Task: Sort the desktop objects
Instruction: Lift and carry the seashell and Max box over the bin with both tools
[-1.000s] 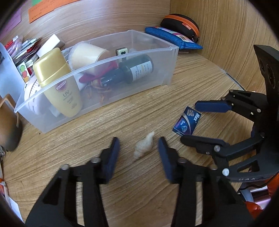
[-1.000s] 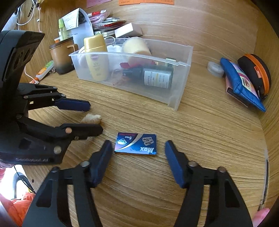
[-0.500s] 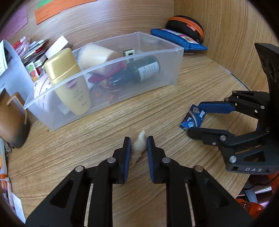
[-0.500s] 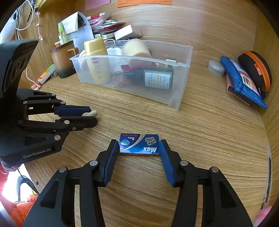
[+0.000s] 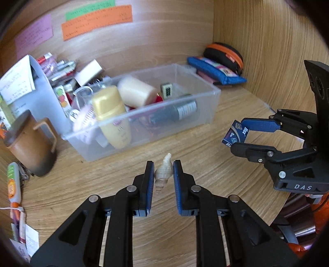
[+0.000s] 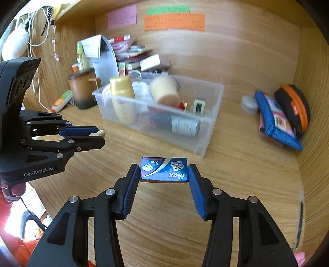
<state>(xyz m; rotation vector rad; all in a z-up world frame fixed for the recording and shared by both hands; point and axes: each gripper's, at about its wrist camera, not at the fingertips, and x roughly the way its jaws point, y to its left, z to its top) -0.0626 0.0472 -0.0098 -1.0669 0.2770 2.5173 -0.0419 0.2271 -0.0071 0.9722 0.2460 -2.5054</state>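
Blue pads of the left gripper (image 5: pixel 163 171) now squeeze the shell (image 5: pixel 163 168), lifted off the desk (image 5: pixel 185 147). The right gripper (image 6: pixel 163 171) has closed on the little blue box (image 6: pixel 163 169) and lifted it too, so both can go to the clear bin (image 6: pixel 211 123) near the back edge.

wall: orange note (image 6: pixel 174 21), green note (image 6: pixel 168 9), pink note (image 6: pixel 122 20) | left wall: white cables (image 6: pixel 39 30)

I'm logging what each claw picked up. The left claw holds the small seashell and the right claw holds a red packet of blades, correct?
Not quite: the packet of blades in the right claw is blue, not red, as the right wrist view shows. The left claw does hold the seashell.
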